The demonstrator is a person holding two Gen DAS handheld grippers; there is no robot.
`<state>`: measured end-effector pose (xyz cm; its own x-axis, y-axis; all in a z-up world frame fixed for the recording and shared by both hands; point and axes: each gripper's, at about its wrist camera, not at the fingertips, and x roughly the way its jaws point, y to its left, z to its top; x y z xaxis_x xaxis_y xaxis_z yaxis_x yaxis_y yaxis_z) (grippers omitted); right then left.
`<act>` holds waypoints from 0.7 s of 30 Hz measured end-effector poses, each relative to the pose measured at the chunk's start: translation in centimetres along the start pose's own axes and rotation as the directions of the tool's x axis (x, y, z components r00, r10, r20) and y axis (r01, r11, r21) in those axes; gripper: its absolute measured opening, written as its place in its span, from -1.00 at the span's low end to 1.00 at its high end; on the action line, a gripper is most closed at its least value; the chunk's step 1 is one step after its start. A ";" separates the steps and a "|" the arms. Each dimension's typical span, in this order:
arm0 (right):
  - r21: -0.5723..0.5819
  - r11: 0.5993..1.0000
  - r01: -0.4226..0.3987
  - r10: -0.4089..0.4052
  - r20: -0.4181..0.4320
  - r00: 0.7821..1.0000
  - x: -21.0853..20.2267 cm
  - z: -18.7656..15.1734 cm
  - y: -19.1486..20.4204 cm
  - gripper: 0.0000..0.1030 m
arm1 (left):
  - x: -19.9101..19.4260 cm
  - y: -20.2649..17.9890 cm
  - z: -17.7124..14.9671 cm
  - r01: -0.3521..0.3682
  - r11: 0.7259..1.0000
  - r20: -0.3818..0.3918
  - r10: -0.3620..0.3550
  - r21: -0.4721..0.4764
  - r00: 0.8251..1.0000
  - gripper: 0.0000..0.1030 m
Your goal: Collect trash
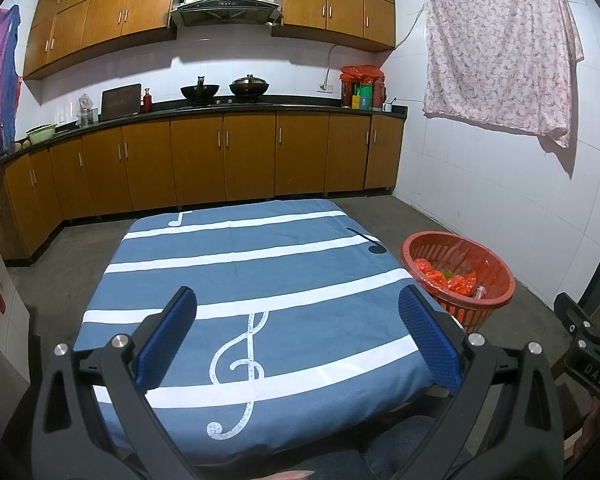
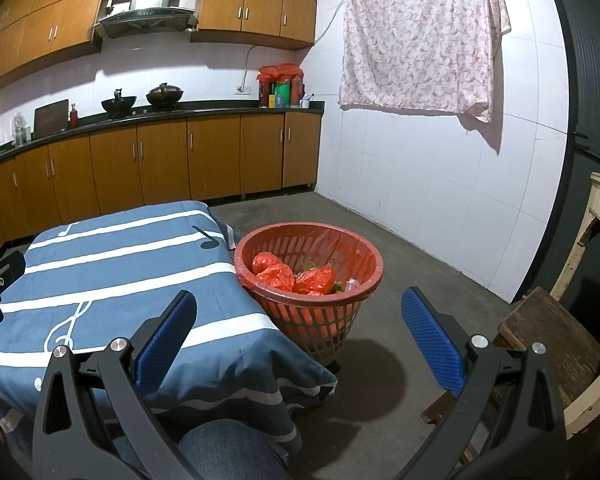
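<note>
both tongs are spread wide and hold nothing: the left tongs hang over the desk, whose blue cloth shows no trash. the trash already lies in the red basket on the floor, at the right middle of the left view and centre of the right view, orange bags bunched inside. the right tongs are nearer the basket, which sits just ahead of them, touching the desk's corner.

My table wore a matt blue cloth with white stripes. The red basket looked like slotted plastic, holding crinkled glossy red bags. My gripper pads were ribbed blue, on matt black arms. The cabinets were smooth wood; the floor was rough concrete.
</note>
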<state>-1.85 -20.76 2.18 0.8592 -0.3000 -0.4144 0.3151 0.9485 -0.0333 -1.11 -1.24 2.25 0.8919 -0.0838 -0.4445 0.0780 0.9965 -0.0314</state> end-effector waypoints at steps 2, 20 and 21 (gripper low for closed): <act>0.000 1.000 0.001 -0.001 0.001 1.000 0.0 0.0 0.1 0.97 | 0.0 0.0 0.0 0.000 1.000 0.000 0.000 0.000 1.000 0.92; 0.001 1.000 0.001 -0.001 -0.010 1.000 0.2 -0.7 -0.2 0.97 | -0.2 0.1 -0.3 0.001 1.000 -0.004 -0.001 0.001 1.000 0.92; 0.001 1.000 0.001 -0.001 -0.010 1.000 0.3 -0.7 -0.2 0.97 | -0.1 0.1 -0.3 0.001 1.000 -0.003 -0.001 0.001 1.000 0.92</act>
<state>-1.95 -20.98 1.43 0.8550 -0.2997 -0.4233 0.3161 0.9482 -0.0327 -1.35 -1.07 2.05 0.8903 -0.0848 -0.4473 0.0794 0.9964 -0.0309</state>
